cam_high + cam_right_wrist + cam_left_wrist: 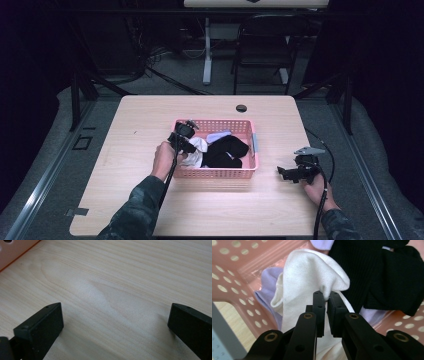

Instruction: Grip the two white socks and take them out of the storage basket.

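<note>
A pink perforated basket (pixel 250 131) sits in the middle of the wooden table (pixel 150 115). It holds a white sock (pixel 307 277), black cloth (pixel 382 272) and a pale lilac piece (pixel 267 282). My left gripper (pixel 186 146) reaches into the basket's left end. In the left gripper view its jaws (pixel 326 295) pinch a fold of the white sock between the pads. My right gripper (pixel 283 172) rests low over the table to the right of the basket, its fingers (pixel 42 322) wide apart over bare wood with nothing between them.
A round cable hole (pixel 241 108) lies near the table's far edge. A grey tag (pixel 255 142) sticks out of the basket's right side. Behind the table stand a chair (pixel 262 45) and a table leg (pixel 207 50). A corner of the basket (pixel 15 250) shows at the upper left of the right gripper view.
</note>
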Demonstrator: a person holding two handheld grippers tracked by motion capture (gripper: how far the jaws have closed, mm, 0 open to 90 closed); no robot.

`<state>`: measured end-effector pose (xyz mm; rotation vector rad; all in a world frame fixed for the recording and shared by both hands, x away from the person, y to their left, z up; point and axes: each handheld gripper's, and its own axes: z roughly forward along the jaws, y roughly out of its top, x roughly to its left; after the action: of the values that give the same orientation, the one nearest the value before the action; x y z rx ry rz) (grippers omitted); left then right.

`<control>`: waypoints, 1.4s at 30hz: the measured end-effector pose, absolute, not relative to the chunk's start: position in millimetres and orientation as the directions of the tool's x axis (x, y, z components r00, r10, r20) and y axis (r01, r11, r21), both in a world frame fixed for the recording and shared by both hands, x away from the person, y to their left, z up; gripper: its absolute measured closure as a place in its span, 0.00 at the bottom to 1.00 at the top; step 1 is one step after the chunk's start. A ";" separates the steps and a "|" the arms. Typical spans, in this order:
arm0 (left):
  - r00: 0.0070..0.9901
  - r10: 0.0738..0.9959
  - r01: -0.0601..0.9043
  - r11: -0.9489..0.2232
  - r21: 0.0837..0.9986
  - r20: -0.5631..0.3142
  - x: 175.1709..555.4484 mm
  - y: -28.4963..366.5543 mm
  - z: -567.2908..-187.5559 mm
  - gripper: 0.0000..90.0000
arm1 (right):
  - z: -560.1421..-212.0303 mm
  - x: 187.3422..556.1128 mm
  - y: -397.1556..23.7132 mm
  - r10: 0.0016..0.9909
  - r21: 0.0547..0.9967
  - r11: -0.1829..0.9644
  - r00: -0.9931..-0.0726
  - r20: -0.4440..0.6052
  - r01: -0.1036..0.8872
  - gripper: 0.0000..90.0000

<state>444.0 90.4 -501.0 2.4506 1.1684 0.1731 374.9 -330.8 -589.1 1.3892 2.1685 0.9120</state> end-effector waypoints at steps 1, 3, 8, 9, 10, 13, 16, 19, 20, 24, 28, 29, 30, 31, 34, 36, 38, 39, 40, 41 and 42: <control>0.643 0.763 0.711 -0.561 0.423 -0.069 443.5 92.0 -498.6 0.95 | -589.0 374.9 -330.9 0.907 0.710 0.291 -0.422 0.009 0.641 0.00; 0.644 0.761 0.707 -0.558 0.435 -0.071 441.7 93.8 -493.7 0.95 | -589.0 374.8 -330.8 0.907 0.710 0.291 -0.421 0.009 0.641 0.00; 0.664 0.744 0.680 -0.562 0.471 -0.071 436.7 98.5 -477.9 0.95 | -589.1 374.9 -330.8 0.907 0.710 0.291 -0.421 0.009 0.641 0.00; 0.666 0.742 0.677 -0.561 0.476 -0.074 436.1 99.2 -475.1 0.95 | -589.1 374.9 -330.8 0.907 0.710 0.291 -0.421 0.009 0.641 0.00; 0.670 0.740 0.672 -0.564 0.479 -0.069 435.7 100.0 -472.1 0.96 | -589.1 374.9 -330.8 0.907 0.710 0.291 -0.422 0.010 0.641 0.00; 0.672 0.738 0.664 -0.558 0.497 -0.070 434.8 102.0 -463.1 0.96 | -589.1 374.9 -330.8 0.907 0.710 0.291 -0.422 0.009 0.641 0.00; 0.677 0.732 0.655 -0.556 0.512 -0.070 433.5 103.2 -453.9 0.96 | -588.9 374.7 -330.8 0.907 0.709 0.291 -0.421 0.009 0.643 0.00; 0.683 0.727 0.642 -0.556 0.527 -0.065 431.5 103.2 -444.6 0.96 | -588.9 374.7 -330.7 0.907 0.709 0.291 -0.420 0.009 0.642 0.00; 0.685 0.726 0.638 -0.555 0.534 -0.063 430.8 103.2 -441.7 0.96 | -588.9 374.7 -330.7 0.907 0.709 0.291 -0.420 0.009 0.642 0.00; 0.693 0.718 0.622 -0.558 0.549 -0.055 429.7 103.3 -430.8 0.96 | -589.0 374.8 -330.8 0.907 0.710 0.290 -0.421 0.010 0.641 0.00; 0.695 0.717 0.614 -0.549 0.567 -0.058 429.9 104.1 -421.2 0.96 | -589.0 374.8 -330.8 0.907 0.710 0.290 -0.421 0.009 0.642 0.00; 0.699 0.713 0.609 -0.551 0.570 -0.057 430.1 104.1 -418.4 0.96 | -589.0 374.8 -330.8 0.907 0.710 0.291 -0.421 0.009 0.642 0.00; 0.700 0.711 0.607 -0.550 0.573 -0.060 430.2 104.2 -415.2 0.96 | -588.9 374.7 -330.7 0.907 0.709 0.290 -0.420 0.009 0.643 0.00; 0.701 0.711 0.603 -0.548 0.579 -0.056 430.1 104.0 -412.3 0.96 | -588.9 374.7 -330.7 0.907 0.709 0.291 -0.420 0.009 0.643 0.00; 0.704 0.709 0.594 -0.551 0.587 -0.046 430.8 103.9 -402.7 0.96 | -589.0 374.8 -330.8 0.907 0.710 0.291 -0.421 0.009 0.642 0.00; 0.704 0.709 0.589 -0.548 0.594 -0.044 431.3 104.6 -397.0 0.96 | -588.9 374.7 -330.8 0.907 0.709 0.290 -0.421 0.010 0.643 0.00; 0.705 0.708 0.584 -0.542 0.604 -0.045 431.3 106.2 -391.8 0.96 | -589.1 374.8 -330.8 0.907 0.710 0.290 -0.421 0.009 0.641 0.00; 0.703 0.710 0.583 -0.540 0.607 -0.044 431.1 107.1 -389.3 0.96 | -589.0 374.8 -330.7 0.907 0.710 0.290 -0.421 0.009 0.641 0.00; 0.702 0.711 0.581 -0.537 0.612 -0.042 430.7 108.1 -386.6 0.96 | -589.0 374.8 -330.7 0.907 0.710 0.290 -0.421 0.009 0.641 0.00; 0.701 0.712 0.578 -0.534 0.618 -0.041 430.4 109.5 -384.0 0.96 | -589.0 374.8 -330.8 0.907 0.710 0.290 -0.421 0.009 0.641 0.00; 0.698 0.715 0.576 -0.532 0.621 -0.036 430.0 110.9 -381.6 0.96 | -589.0 374.8 -330.8 0.907 0.710 0.290 -0.421 0.010 0.642 0.00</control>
<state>430.0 110.9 -381.6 2.2928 0.9827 0.2951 374.8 -330.8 -589.0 1.3903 2.1685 0.9115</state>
